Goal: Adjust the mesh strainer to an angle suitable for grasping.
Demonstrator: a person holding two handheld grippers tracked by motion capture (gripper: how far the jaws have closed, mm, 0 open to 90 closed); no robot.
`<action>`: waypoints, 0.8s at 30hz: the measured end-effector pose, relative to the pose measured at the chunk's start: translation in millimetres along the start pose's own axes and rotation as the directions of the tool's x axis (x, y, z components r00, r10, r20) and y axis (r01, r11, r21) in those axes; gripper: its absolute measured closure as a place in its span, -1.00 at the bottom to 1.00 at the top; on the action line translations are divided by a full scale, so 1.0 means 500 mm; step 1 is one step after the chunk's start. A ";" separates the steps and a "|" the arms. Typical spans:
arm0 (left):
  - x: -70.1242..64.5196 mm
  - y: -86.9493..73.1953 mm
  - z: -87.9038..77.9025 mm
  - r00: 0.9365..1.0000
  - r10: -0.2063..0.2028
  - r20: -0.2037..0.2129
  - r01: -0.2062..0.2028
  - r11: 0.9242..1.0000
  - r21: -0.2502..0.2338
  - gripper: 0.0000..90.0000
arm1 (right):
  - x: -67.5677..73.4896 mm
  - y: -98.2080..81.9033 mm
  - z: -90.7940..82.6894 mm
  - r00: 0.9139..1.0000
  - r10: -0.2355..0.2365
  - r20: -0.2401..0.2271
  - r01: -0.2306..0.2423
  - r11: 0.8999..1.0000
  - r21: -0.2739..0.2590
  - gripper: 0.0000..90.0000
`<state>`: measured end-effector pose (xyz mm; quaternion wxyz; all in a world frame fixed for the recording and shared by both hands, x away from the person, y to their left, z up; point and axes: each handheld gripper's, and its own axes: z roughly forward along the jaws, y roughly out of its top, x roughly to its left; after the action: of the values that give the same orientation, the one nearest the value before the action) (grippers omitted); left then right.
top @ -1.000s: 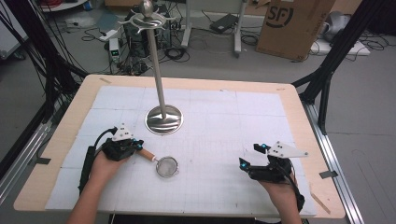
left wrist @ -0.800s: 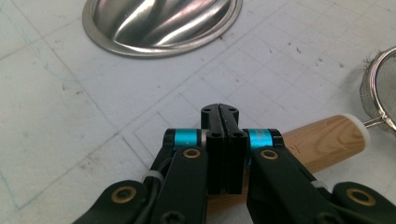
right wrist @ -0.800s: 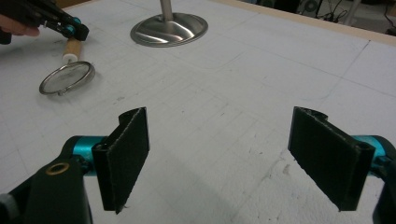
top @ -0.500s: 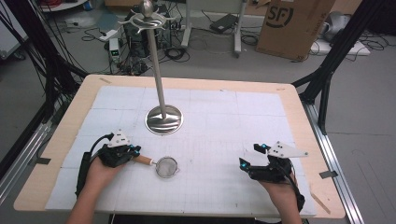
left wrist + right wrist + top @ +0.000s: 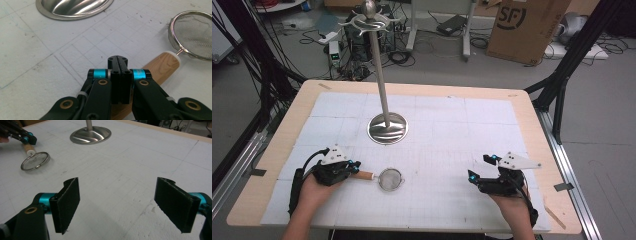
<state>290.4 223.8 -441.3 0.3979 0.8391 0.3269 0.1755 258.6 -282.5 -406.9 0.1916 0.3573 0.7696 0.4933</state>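
A small metal mesh strainer [image 5: 390, 178] with a wooden handle [image 5: 362, 175] lies on the white gridded mat near the front left. My left gripper [image 5: 353, 168] is at the handle's free end. In the left gripper view its jaws [image 5: 117, 60] are pressed together with nothing between them, and the handle [image 5: 162, 67] runs underneath them toward the strainer bowl [image 5: 192, 35]. My right gripper [image 5: 480, 167] rests at the front right, jaws wide apart [image 5: 125, 200] over bare mat. Far off in the right gripper view lies the strainer [image 5: 35, 161].
A tall steel stand with a round base [image 5: 387, 128] and hooked arms at the top [image 5: 370, 20] rises behind the strainer. The wooden table edge [image 5: 562, 220] frames the mat. Cables, a cardboard box [image 5: 527, 27] and black frame legs stand beyond the table.
My left gripper has drawn slightly toward the near edge, and the strainer handle has swung a little with it. The strainer bowl and the right gripper have stayed put.
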 end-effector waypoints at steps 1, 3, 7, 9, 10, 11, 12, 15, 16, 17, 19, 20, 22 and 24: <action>-0.001 -0.002 -0.002 1.000 -0.004 0.002 0.004 1.000 -0.002 0.99 | 0.001 0.000 0.000 1.000 0.003 -0.001 -0.003 1.000 0.002 -0.57; -0.001 -0.006 -0.006 1.000 -0.007 -0.001 0.007 1.000 0.000 0.99 | 0.000 0.000 0.000 1.000 0.002 -0.001 -0.002 1.000 0.002 -0.57; -0.001 -0.014 -0.013 1.000 -0.005 -0.003 0.005 1.000 0.011 0.99 | -0.001 -0.001 0.000 1.000 -0.004 -0.001 0.004 1.000 0.003 -0.57; -0.001 -0.017 -0.015 1.000 -0.006 -0.002 0.006 1.000 0.014 0.99 | -0.001 -0.001 -0.001 1.000 0.002 -0.001 -0.002 1.000 0.004 -0.57; -0.001 -0.018 -0.016 1.000 -0.005 -0.002 0.005 1.000 0.019 0.99 | -0.001 -0.001 -0.001 1.000 0.002 -0.001 -0.002 1.000 0.004 -0.57; -0.001 -0.018 -0.017 1.000 -0.006 -0.003 0.006 1.000 0.020 0.99 | -0.001 -0.001 -0.001 1.000 0.002 -0.001 -0.002 1.000 0.004 -0.57; -0.001 -0.019 -0.018 1.000 -0.004 -0.004 0.004 1.000 0.020 0.99 | -0.001 -0.001 -0.002 1.000 0.003 -0.002 -0.003 1.000 0.005 -0.57; -0.001 -0.019 -0.016 1.000 -0.006 0.006 0.006 1.000 0.026 0.99 | -0.001 -0.001 -0.002 1.000 0.002 -0.003 -0.002 1.000 0.005 -0.57; 0.001 -0.020 -0.016 1.000 -0.007 0.013 0.006 1.000 0.027 0.99 | -0.001 -0.001 -0.001 1.000 0.002 -0.002 -0.002 1.000 0.004 -0.57; 0.001 -0.021 -0.015 1.000 -0.013 0.014 0.013 1.000 0.024 0.99 | -0.001 -0.001 -0.001 1.000 0.002 -0.002 -0.002 1.000 0.004 -0.57; 0.003 -0.021 -0.015 1.000 -0.015 0.015 0.014 1.000 0.024 0.99 | -0.001 -0.001 -0.002 1.000 0.002 -0.003 -0.002 1.000 0.004 -0.57; 0.003 -0.020 -0.016 1.000 -0.014 0.012 0.014 1.000 0.022 0.99 | -0.002 -0.001 -0.001 1.000 0.001 -0.003 -0.001 1.000 0.004 -0.57; 0.003 -0.016 -0.021 1.000 -0.011 0.016 0.011 1.000 0.005 0.99 | -0.002 -0.001 -0.002 1.000 0.000 -0.003 0.000 1.000 0.006 -0.57; 0.002 -0.011 -0.027 1.000 -0.010 0.017 0.010 1.000 -0.019 0.95 | -0.003 -0.001 -0.001 1.000 -0.002 -0.003 0.002 1.000 0.005 -0.57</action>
<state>281.2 234.5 -437.2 0.4093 0.8351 0.3262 0.1695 258.8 -284.2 -407.4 0.1898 0.3563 0.7715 0.4918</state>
